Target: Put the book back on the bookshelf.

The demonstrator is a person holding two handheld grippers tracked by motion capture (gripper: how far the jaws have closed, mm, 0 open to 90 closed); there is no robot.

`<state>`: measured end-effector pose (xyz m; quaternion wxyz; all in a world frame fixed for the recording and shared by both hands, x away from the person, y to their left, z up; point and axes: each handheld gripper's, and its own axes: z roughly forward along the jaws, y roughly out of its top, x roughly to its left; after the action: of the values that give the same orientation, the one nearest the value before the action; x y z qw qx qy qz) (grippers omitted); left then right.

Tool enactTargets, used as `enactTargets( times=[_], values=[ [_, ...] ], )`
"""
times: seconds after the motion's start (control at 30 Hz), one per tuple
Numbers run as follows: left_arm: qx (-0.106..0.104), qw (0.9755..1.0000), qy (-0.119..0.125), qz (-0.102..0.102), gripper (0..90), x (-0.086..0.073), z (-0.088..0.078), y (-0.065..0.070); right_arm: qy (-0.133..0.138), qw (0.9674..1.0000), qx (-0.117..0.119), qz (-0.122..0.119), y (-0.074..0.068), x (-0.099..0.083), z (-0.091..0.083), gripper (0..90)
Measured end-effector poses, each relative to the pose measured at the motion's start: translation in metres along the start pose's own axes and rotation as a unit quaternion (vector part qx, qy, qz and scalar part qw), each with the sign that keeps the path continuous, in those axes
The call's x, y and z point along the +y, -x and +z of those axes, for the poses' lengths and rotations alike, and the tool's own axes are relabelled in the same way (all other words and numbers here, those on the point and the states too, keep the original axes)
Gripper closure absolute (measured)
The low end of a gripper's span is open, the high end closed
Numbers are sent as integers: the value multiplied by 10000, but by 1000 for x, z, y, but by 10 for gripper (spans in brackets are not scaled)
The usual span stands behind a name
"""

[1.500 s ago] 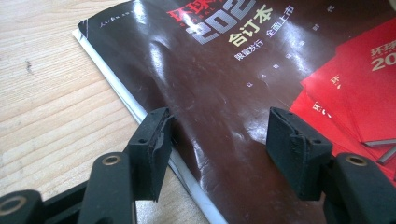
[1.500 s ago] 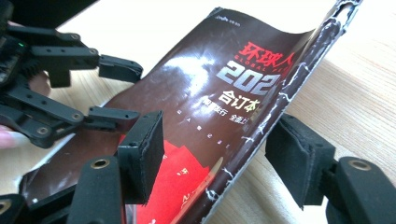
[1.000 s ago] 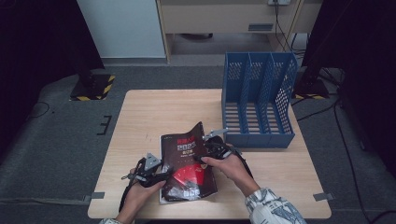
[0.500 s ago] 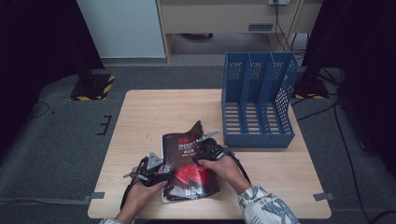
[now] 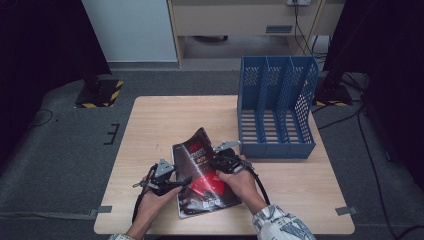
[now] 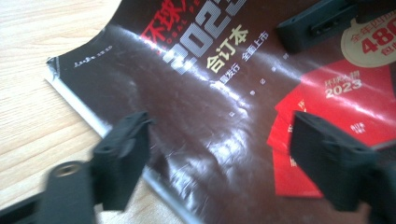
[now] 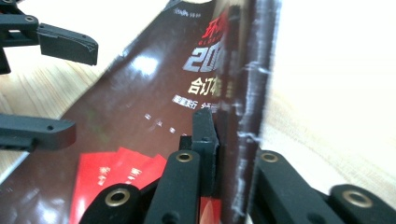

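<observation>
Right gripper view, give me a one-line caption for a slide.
Right gripper clamped on the upturned edge of a dark glossy magazine, the left gripper open beyond it.

A blue perforated file rack [image 5: 276, 107] with three upright slots stands on the right rear part of the light wooden table [image 5: 170, 117]. Grey carpet [image 5: 60, 145] surrounds the table, with small tape marks on it near the table's corners. Beyond the table stand a pale panel [image 5: 127, 30] and a black stand base with yellow-black hazard stripes [image 5: 99, 92], and cables [image 5: 345, 117] trail at the right.
</observation>
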<state>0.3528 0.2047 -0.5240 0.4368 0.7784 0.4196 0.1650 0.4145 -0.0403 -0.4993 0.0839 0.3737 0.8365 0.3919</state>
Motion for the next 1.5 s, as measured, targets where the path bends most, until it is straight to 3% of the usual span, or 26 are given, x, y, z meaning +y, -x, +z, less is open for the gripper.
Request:
enactTargets(
  times=[0.03, 0.27, 0.47, 0.6, 0.9, 1.0, 1.07, 1.17, 1.27, 1.3, 1.43, 1.5],
  values=[
    [0, 10000, 0, 0, 145, 0, 0, 0, 38, 10000, -4, -42, -1, 1, -2, 855],
    [-107, 9981, 24, -600, 95, -4, -4, -15, 356, 9990, -80, -246, -3, 5, -20, 865],
    [-124, 9975, -83, -687, 89, -6, 0, -15, 581, 9978, -69, -320, -4, 10, -33, 868],
    [-121, 9978, -162, -631, 92, -7, 4, -13, 721, 9966, -36, -392, -6, 12, -38, 869],
    [-478, 9963, -227, -682, 165, -6, 10, -11, 914, 9942, 56, -561, -14, 19, -44, 870],
    [-603, 9954, -239, -699, 217, -6, 10, -10, 1001, 9933, 73, -575, -15, 20, -45, 870],
    [-451, 9965, -373, -600, 317, -5, 7, -12, 1084, 9922, 107, -598, -17, 22, -45, 870],
    [-356, 9963, -374, -681, 501, -3, 4, -16, 1146, 9909, 139, -691, -19, 22, -44, 870],
    [-289, 9954, -344, -850, 577, -1, 3, -21, 1182, 9901, 160, -737, -20, 22, -43, 870],
    [-288, 9949, -319, -909, 664, 0, 4, -22, 1174, 9899, 170, -771, -20, 21, -42, 870],
    [-349, 9945, -263, -952, 749, 3, 5, -23, 1176, 9897, 184, -791, -18, 19, -42, 870],
    [-379, 9953, -270, -846, 816, 5, 5, -23, 1185, 9899, 178, -762, -16, 18, -43, 870]
  ],
)
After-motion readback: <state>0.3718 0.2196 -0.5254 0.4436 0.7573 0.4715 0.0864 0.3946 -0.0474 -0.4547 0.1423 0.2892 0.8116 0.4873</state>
